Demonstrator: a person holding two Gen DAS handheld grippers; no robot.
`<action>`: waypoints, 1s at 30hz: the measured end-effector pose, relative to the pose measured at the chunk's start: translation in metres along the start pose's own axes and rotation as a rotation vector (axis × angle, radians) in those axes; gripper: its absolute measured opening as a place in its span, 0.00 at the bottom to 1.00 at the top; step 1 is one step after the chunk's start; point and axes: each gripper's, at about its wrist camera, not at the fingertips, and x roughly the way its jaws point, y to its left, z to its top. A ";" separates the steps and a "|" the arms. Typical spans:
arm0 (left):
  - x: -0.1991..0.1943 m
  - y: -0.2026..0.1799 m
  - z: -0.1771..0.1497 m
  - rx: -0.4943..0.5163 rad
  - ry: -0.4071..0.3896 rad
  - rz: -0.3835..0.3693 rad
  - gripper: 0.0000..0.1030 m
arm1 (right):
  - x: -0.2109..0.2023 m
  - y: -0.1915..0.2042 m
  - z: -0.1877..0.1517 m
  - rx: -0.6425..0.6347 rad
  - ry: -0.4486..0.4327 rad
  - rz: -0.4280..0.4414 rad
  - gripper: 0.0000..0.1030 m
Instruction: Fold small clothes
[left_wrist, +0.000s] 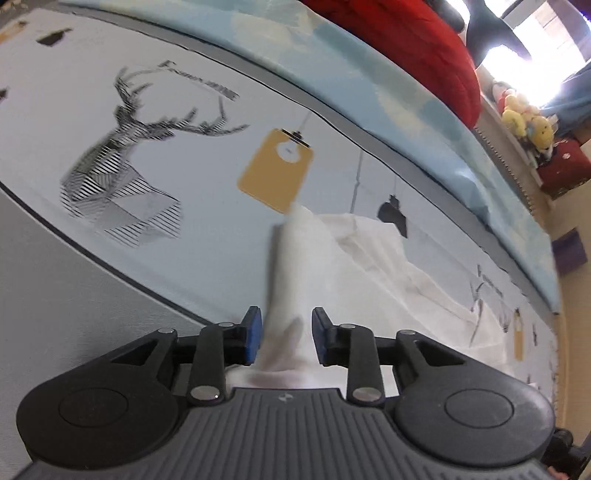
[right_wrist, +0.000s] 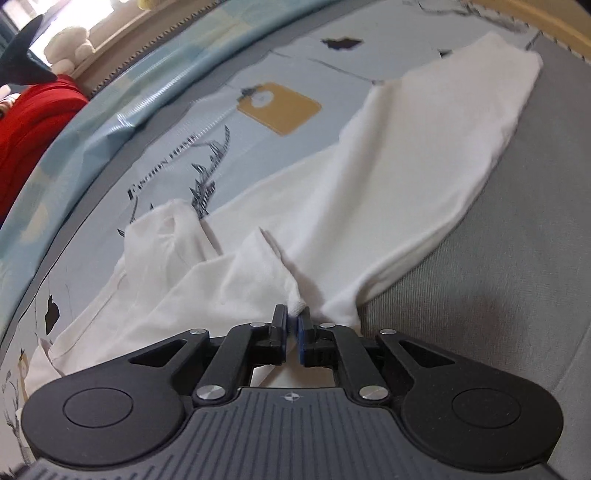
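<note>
The right gripper (right_wrist: 291, 325) has its blue-padded fingers (right_wrist: 281, 328) pressed nearly together, pinching a bunched corner of the white garment (right_wrist: 369, 192). The tool points forward and low over the bed, its black linkage arms drawn inward. From the pinched corner the cloth fans outward: a long smooth panel runs far and right, ending near the grey band of the bedspread (right_wrist: 517, 258), while a rumpled, raised fold lies to the left, over the printed lettering and branch motif.

The left gripper (left_wrist: 284, 332) has its fingers (left_wrist: 253, 332) spread apart, with a strip of the white garment (left_wrist: 369, 251) rising blurred between them; the left pad looks close to the cloth and the right pad stands clear of it, and contact cannot be told for sure. This tool is tilted, so the bed slopes across the view. Beyond the strip the garment lies heaped to the right on the pale bedspread (left_wrist: 207, 236), just near of a yellow tag print (left_wrist: 275, 170) and right of a striped deer print (left_wrist: 122, 155). Farther off lie a light blue sheet (left_wrist: 332, 66), a red cushion (left_wrist: 424, 48) and yellow plush toys (left_wrist: 528, 122) by a bright window.
</note>
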 end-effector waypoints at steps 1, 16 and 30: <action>0.004 -0.001 0.000 0.005 0.002 -0.001 0.33 | -0.001 0.000 0.000 0.000 -0.004 -0.003 0.08; 0.015 -0.003 0.014 0.047 -0.058 0.219 0.07 | -0.009 0.015 0.009 -0.026 -0.039 0.168 0.05; 0.028 0.008 0.003 0.068 0.083 0.145 0.17 | -0.013 0.008 0.006 0.045 -0.105 0.110 0.13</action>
